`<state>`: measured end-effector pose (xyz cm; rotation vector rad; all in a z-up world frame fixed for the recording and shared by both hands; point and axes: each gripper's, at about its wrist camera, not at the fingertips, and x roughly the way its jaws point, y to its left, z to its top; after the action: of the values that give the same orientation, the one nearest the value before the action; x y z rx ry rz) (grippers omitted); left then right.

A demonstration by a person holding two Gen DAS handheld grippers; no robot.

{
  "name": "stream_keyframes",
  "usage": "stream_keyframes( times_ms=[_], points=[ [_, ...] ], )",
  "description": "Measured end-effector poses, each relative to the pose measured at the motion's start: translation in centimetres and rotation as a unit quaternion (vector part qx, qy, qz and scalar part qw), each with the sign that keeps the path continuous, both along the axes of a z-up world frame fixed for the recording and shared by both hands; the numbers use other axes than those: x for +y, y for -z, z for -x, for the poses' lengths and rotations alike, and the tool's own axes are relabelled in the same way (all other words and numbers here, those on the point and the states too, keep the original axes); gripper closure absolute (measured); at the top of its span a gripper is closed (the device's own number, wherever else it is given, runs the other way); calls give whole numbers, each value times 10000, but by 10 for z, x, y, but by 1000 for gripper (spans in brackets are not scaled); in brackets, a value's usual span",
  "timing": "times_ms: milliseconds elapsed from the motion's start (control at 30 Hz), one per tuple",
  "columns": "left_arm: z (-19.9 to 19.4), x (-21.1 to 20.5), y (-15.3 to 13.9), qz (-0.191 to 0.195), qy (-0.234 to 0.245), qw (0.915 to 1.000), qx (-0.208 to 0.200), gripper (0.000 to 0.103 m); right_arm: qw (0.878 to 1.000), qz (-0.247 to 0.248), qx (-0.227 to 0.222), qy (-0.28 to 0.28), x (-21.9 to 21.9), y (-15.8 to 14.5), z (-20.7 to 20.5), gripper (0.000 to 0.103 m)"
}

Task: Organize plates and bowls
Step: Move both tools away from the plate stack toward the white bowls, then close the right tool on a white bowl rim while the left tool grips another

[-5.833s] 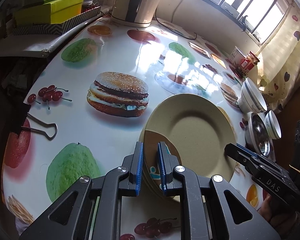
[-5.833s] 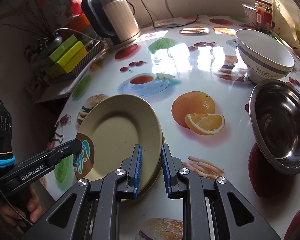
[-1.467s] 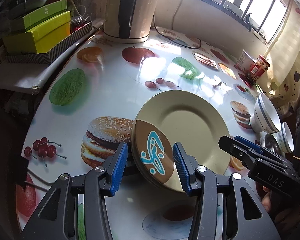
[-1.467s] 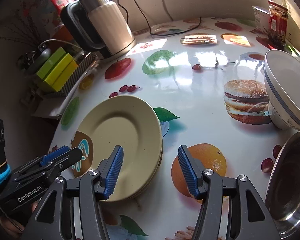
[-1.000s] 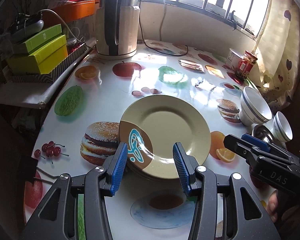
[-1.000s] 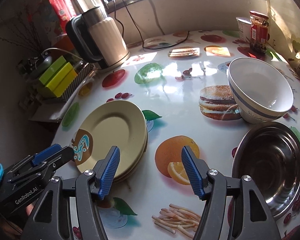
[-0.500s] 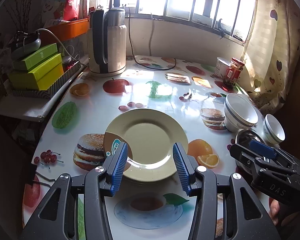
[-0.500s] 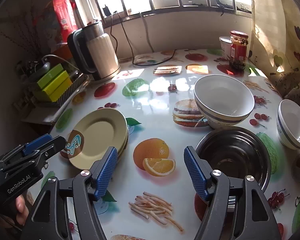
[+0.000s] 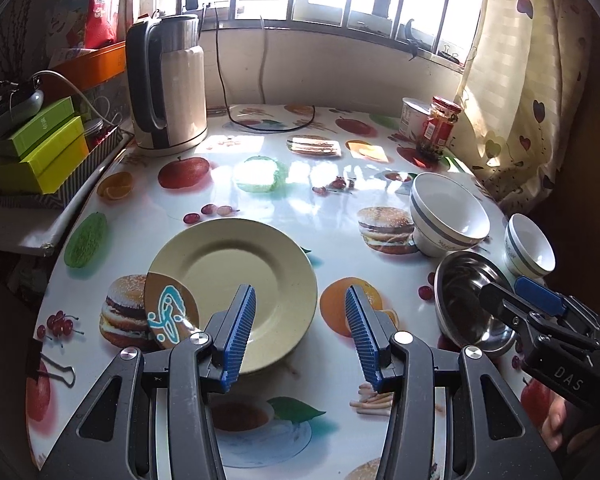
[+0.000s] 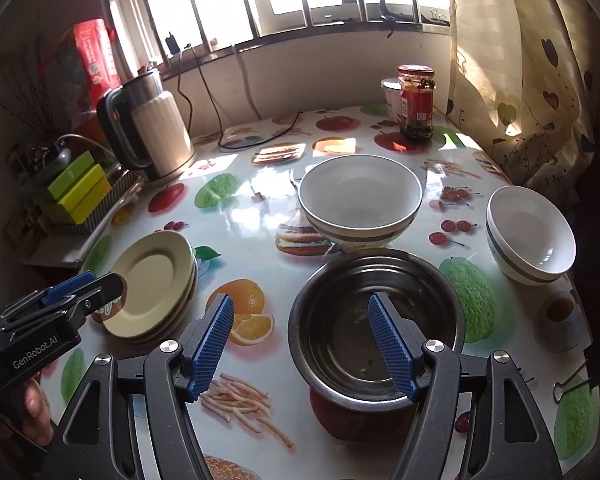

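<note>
A stack of beige plates (image 9: 236, 276) with a brown and blue patch lies on the fruit-print table; it also shows in the right wrist view (image 10: 152, 280). My left gripper (image 9: 300, 332) is open and empty, above the stack's near edge. My right gripper (image 10: 300, 344) is open and empty, just above a steel bowl (image 10: 376, 324), with the right finger over the bowl. A large white bowl (image 10: 360, 196) with a grey band stands behind the steel bowl. A small white bowl (image 10: 530, 232) stands at the right. The steel bowl (image 9: 466, 296) and both white bowls also show in the left wrist view.
An electric kettle (image 9: 166, 88) with its cord stands at the back left. Green boxes (image 9: 36, 152) sit on a shelf left of the table. A red-lidded jar (image 10: 416, 100) and a white cup stand at the back right. A binder clip (image 9: 52, 364) lies at the left edge.
Both grippers let go of the plate stack, opened wide and drew back and up. The right gripper swung right, over the steel bowl.
</note>
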<state>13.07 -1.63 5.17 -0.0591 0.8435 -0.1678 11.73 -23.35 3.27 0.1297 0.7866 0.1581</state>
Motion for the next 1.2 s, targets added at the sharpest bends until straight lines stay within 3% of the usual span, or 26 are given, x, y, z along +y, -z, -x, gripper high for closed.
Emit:
stream_keyframes(
  times_ms=[100, 200, 633, 900, 1200],
  points=[
    [-8, -9, 2, 190, 137, 9996, 140, 55, 9999, 5, -27, 112, -13, -1, 1, 32],
    [-15, -22, 4, 73, 177, 9996, 186, 55, 9997, 6, -29, 255, -26, -2, -3, 32],
    [-51, -64, 3, 212, 540, 9980, 238, 55, 9985, 57, -76, 545, -69, -6, -28, 32],
    [-81, -89, 5, 450, 786, 9952, 374, 55, 9978, -22, -18, 658, -87, -8, -54, 32],
    [-104, -110, 9, 294, 922, 9943, 453, 55, 9972, 39, 71, 740, -96, -4, -79, 32]
  ],
)
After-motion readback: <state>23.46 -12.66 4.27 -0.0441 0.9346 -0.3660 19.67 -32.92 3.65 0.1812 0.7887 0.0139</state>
